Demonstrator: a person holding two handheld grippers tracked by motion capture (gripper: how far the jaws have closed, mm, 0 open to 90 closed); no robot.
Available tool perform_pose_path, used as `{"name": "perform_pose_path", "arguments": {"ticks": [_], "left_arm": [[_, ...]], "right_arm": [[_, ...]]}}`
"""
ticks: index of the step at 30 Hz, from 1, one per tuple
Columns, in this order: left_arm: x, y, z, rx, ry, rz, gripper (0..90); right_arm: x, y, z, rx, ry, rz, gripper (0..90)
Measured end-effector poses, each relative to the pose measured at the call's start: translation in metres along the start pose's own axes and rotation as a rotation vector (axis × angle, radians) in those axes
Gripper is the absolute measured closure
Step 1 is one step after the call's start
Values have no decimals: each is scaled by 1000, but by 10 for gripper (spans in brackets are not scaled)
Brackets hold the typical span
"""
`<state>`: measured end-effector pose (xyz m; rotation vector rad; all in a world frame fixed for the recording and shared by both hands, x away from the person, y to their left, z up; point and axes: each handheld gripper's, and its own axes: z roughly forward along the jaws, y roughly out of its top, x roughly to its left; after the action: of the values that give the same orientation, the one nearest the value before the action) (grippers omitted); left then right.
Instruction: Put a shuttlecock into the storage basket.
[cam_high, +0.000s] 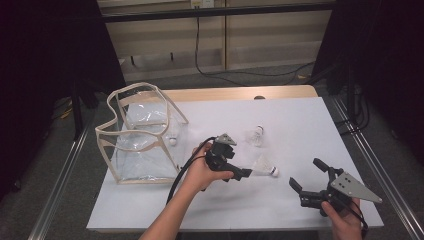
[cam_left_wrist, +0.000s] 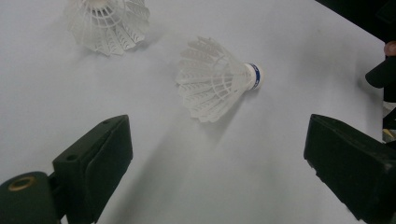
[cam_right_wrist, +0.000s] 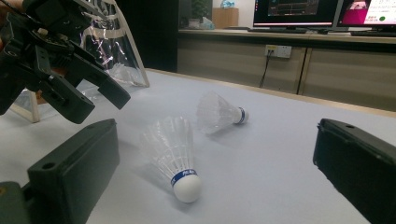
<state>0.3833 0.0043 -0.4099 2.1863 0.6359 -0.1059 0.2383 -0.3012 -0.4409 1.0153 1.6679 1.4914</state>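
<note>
Just ahead of the open left claw (cam_left_wrist: 217, 154), the near shuttlecock (cam_left_wrist: 215, 81), untouched.

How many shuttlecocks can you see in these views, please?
3: one lies just beyond the left gripper at, one farther back mid-table at, and one inside the clear bag at. The bag's folds may hide more.

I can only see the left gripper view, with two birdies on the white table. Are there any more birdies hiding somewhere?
Observer: Yes, the high view shows what looks like a third shuttlecock inside the clear bag, which stands upright at the left.
Operator: What's my other gripper doing?
Observer: The right gripper is at the near right, with its jaws wide open and nothing between them.
</note>
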Motion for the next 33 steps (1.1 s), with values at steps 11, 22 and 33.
{"name": "perform_pose_path", "arguments": {"ticks": [11,22,33], "left_arm": [[-2,2,5,-1,-9,17,87],[-3,4,9,-4,-13,22,97],[-5,6,19,-2,-17,51,129]], "right_arm": [[0,0,0,1,-1,-1,2],[0,0,1,2,-3,-1,3],[0,0,1,3,-3,1,2]]}}
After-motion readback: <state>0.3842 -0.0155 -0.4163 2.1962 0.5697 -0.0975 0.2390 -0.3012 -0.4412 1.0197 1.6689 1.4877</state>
